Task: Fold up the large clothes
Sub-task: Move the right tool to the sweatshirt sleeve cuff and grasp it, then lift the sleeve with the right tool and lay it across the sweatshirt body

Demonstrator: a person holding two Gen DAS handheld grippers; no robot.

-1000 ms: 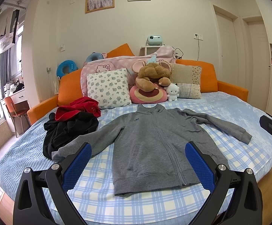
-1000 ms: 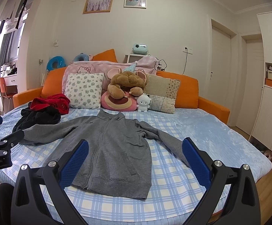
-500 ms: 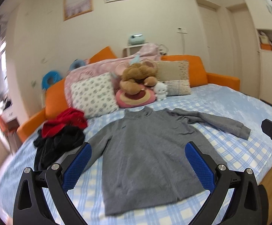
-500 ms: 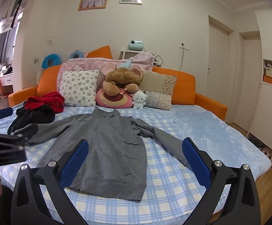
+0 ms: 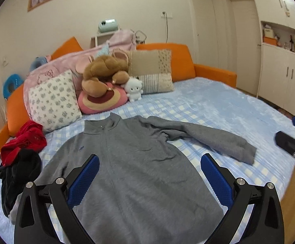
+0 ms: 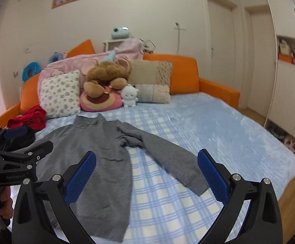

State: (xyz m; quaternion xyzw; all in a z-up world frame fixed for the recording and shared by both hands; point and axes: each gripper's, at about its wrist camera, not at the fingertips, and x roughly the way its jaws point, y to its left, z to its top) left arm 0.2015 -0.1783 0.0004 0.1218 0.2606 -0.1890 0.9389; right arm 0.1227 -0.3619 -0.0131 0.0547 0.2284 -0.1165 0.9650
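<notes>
Your left gripper and right gripper share black curved arms, silver round screws and blue textured pads; white lettering marks the left gripper's body.

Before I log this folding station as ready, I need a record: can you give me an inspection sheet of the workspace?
Surface: bed with a blue checked cover.
Job's things: grey jacket lying flat, front up, right sleeve stretched out.
Clutter: red garment and black garment heaped beside it; pillows, plush toys at the head.
Grippers: left gripper and right gripper, jaws open, holding nothing.
Cables: wall cord behind the bed.
Surroundings: white cabinets, doors, pictures.
</notes>
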